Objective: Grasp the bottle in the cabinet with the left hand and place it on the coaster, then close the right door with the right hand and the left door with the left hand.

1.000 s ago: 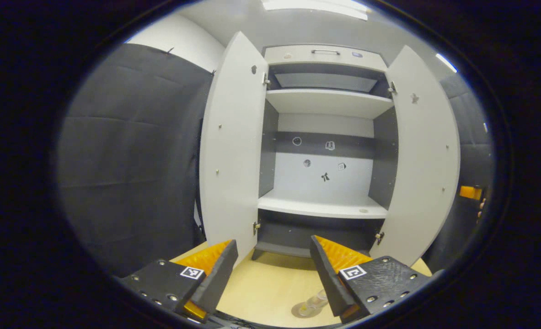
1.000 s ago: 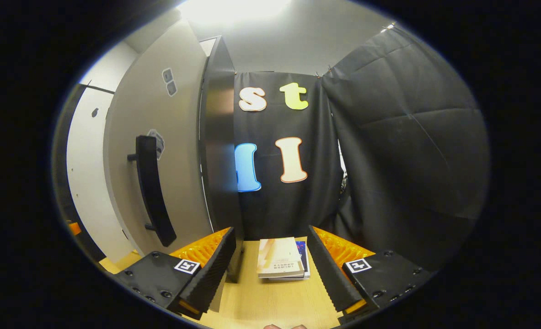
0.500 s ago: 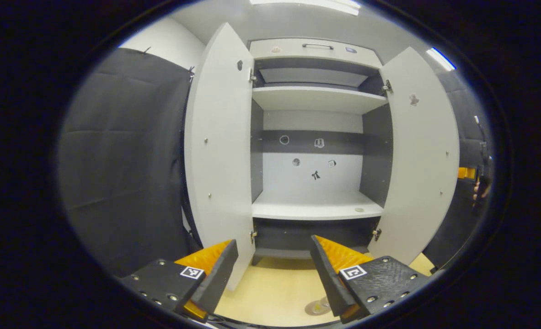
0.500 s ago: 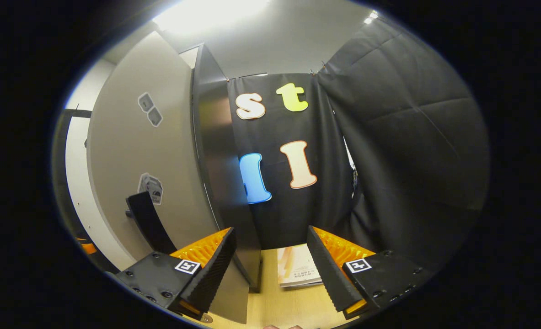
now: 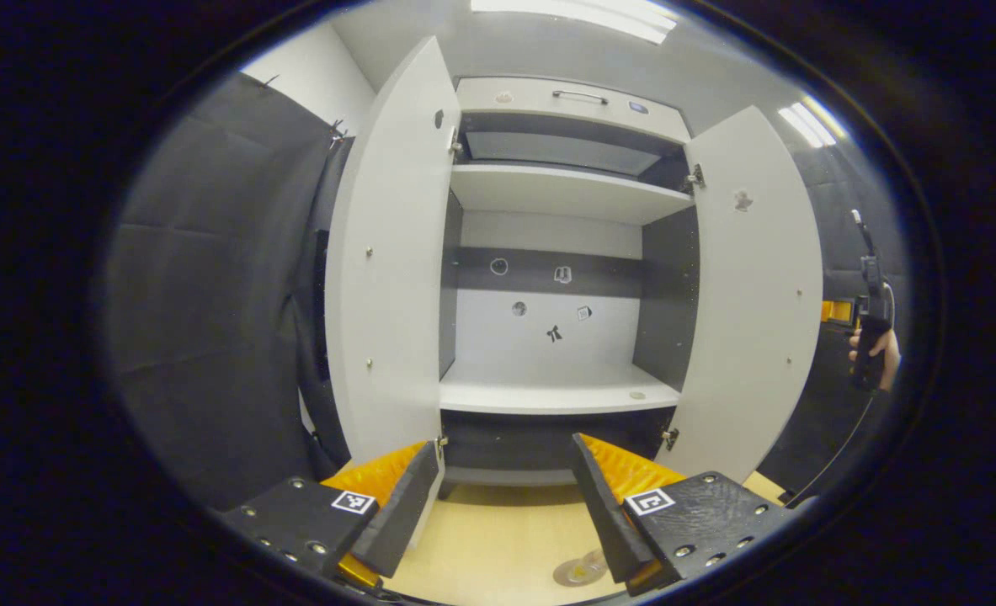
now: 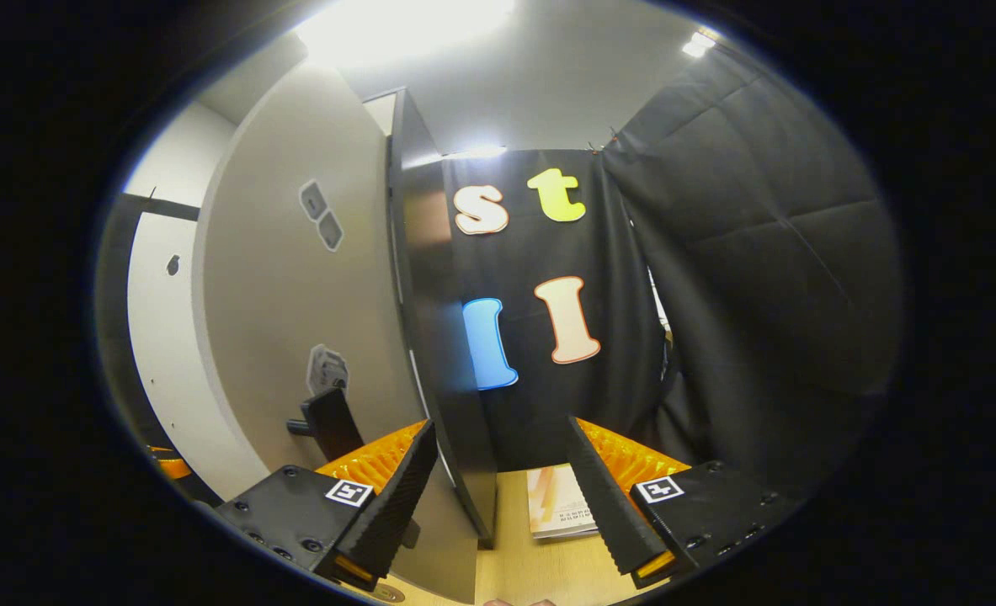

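Now at the right-door step: bottle (image 5: 580, 571) stands outside the cabinet (image 5: 561, 194). Right claw (image 6: 498, 497), released, straddles the right door (image 6: 312, 295) edge; left claw (image 5: 504, 497) released. Next: push that door toward the cabinet.

The bottle (image 5: 580, 571) is half hidden behind a finger; the book (image 6: 555, 512) is partly covered too.

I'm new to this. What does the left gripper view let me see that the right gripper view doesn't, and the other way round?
Left gripper view: the cabinet's inside with its shelves, the left door, the coaster, and the right gripper far off in a hand. Right gripper view: the black handle on the right door, and books. Shared: the right door, the wooden table, black cloth walls. The left gripper and the right gripper are both open.
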